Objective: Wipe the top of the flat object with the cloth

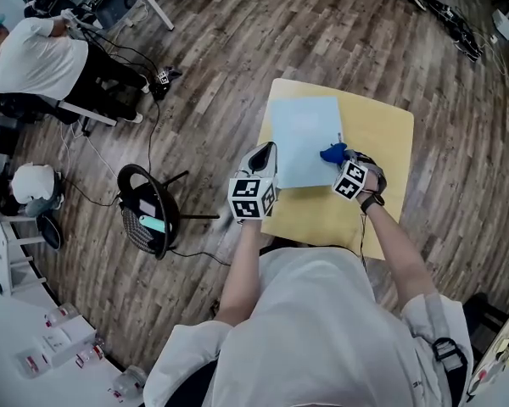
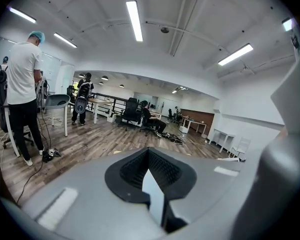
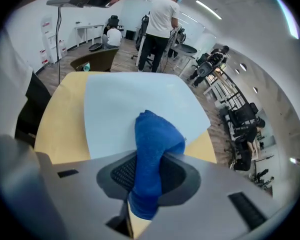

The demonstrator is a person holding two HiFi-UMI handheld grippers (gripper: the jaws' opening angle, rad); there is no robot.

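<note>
A pale blue flat sheet (image 1: 304,138) lies on the square yellow table (image 1: 382,134). My right gripper (image 1: 339,161) is shut on a bunched blue cloth (image 1: 332,153) at the sheet's right edge. In the right gripper view the cloth (image 3: 155,139) sticks out past the right gripper (image 3: 150,151) over the near edge of the sheet (image 3: 135,99). My left gripper (image 1: 265,154) hovers at the sheet's lower left edge. The left gripper view looks out level across the room, and the left gripper (image 2: 151,171) there has its jaws together with no table in sight.
A black round chair (image 1: 148,210) stands on the wood floor left of the table, with cables trailing from it. A seated person (image 1: 34,58) and desks are at the far left. White shelving (image 1: 59,337) fills the lower left. A standing person (image 3: 160,24) is beyond the table.
</note>
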